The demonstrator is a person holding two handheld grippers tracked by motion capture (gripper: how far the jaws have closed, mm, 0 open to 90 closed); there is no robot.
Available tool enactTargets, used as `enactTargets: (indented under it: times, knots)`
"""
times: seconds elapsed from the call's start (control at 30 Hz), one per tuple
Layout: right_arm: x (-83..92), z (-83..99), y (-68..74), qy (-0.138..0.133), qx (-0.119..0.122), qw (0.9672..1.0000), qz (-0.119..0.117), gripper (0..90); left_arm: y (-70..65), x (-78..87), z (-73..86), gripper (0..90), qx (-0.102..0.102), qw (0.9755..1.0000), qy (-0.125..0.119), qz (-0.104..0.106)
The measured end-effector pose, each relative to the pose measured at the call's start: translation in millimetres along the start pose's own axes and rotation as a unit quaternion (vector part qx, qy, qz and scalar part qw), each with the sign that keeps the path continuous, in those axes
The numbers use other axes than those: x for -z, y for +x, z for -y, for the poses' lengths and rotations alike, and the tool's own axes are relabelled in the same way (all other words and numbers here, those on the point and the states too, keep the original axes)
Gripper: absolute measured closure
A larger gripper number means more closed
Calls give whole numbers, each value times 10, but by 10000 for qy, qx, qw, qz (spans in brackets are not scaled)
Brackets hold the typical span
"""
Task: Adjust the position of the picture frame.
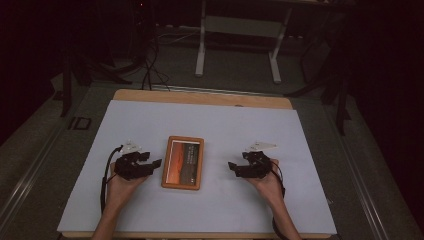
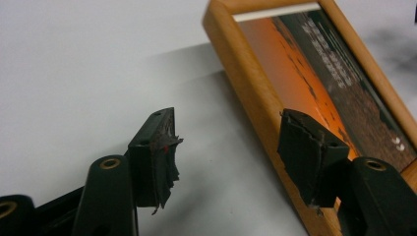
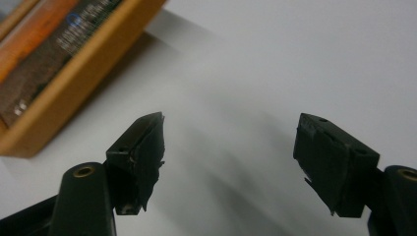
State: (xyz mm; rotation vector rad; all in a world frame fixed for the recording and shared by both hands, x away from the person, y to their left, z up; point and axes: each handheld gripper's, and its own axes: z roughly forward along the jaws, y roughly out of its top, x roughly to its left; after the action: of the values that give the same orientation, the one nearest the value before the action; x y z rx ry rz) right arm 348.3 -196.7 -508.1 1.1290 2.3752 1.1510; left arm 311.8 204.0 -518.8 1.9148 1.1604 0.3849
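A wooden picture frame (image 1: pixel 183 162) with an orange sunset print lies flat at the middle of the white sheet. My left gripper (image 1: pixel 152 160) sits just left of it, held in a hand, jaws open. In the left gripper view the left gripper (image 2: pixel 228 147) has bare sheet between its pads, and one jaw stands in front of the picture frame's (image 2: pixel 314 83) wooden side. My right gripper (image 1: pixel 236 165) rests to the right, a gap away from the frame, open. Nothing lies between the right gripper's (image 3: pixel 228 142) pads, and the picture frame (image 3: pixel 54 64) lies at the upper left.
The white sheet (image 1: pixel 225 125) covers most of a wooden table (image 1: pixel 200 97), whose far edge shows bare. Beyond it, on the dim floor, stands a white-legged stand (image 1: pixel 237 45), with cables (image 1: pixel 150 70) to its left.
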Motion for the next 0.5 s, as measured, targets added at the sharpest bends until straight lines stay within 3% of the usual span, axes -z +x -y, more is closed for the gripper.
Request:
enactTargets:
  times: [0.03,0.13,0.5]
  knots:
    - [-16,-24,35,-5,23,10000,-42,272,-38,-14,-14,393,-116,9999,20,4]
    - [-74,-95,131,22,137,9998,-108,272,-81,-21,-34,391,-216,9997,12,70]
    - [-305,-280,335,105,291,9990,-325,271,-125,-76,-28,389,-230,9991,73,354]
